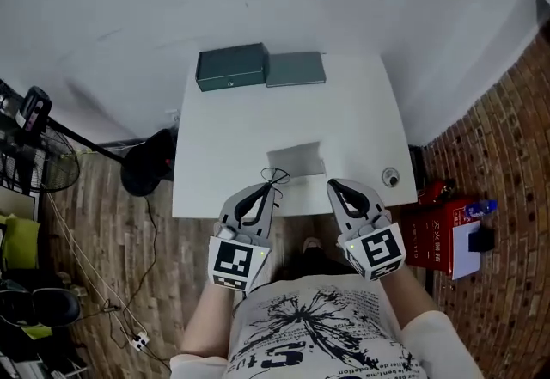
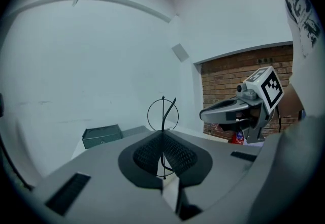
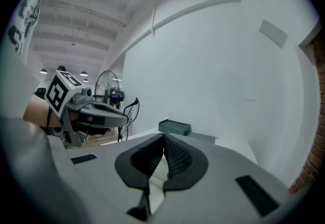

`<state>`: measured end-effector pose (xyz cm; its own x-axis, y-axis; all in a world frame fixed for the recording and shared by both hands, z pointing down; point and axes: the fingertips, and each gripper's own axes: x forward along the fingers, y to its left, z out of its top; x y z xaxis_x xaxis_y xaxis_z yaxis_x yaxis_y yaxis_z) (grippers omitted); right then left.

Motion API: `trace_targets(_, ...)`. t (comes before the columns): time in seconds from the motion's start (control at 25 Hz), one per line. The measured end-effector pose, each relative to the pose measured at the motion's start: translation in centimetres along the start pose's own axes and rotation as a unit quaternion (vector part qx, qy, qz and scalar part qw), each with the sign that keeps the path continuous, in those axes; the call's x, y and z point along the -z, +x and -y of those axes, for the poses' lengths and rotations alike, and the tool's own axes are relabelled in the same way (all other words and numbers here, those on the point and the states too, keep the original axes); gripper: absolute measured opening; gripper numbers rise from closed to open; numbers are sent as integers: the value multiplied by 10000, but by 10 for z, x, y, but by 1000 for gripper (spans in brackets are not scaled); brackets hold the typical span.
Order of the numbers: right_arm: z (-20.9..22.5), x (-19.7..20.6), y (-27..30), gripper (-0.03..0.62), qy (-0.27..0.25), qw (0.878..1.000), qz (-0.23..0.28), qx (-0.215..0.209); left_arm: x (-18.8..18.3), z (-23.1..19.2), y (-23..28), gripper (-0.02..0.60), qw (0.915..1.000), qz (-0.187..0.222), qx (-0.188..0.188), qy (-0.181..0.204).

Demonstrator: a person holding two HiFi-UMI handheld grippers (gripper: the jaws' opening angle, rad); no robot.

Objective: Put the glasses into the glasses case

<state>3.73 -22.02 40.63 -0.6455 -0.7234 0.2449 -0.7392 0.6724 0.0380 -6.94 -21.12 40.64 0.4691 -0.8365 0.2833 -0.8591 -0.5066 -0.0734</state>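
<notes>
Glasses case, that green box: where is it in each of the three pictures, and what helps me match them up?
Head view: glasses case upper middle, at the table's far edge.
Left gripper view: glasses case lower left of centre, beyond the jaws.
Right gripper view: glasses case just below centre, above the jaws.
Shared landmark: the white table under it.

White rectangular table (image 1: 258, 124). At the far edge lies a green case (image 1: 230, 66), its taller half at left and a flatter half adjoining it at right. Near the front edge, centre, lies a flat pale grey cloth (image 1: 296, 159). Near the front right corner sits a small round object (image 1: 390, 176), well apart from the cloth.
</notes>
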Motion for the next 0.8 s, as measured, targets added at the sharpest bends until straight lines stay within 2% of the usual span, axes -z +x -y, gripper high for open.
trace_targets(0.2,45,25,29,15,70,9997,-208,-126,34,-5,64,14,9981,-564,130,189)
trace_targets(0.4,73,53,47,15,199,9987,-408,-213,75,-6,108,14,9911,-1188,372,472)
trace_targets(0.56,91,70,57,15,15,9985,-529,-113,111,-2,143,14,9775,-1846,773,658)
trace_targets(0.68,96,78,64,15,-15,9981,-580,-191,126,-1,163,14,9649,-2217,990,999)
trace_targets(0.8,106,80,67,15,1,9981,-590,-171,139,-1,179,14,9487,-2594,1156,1386)
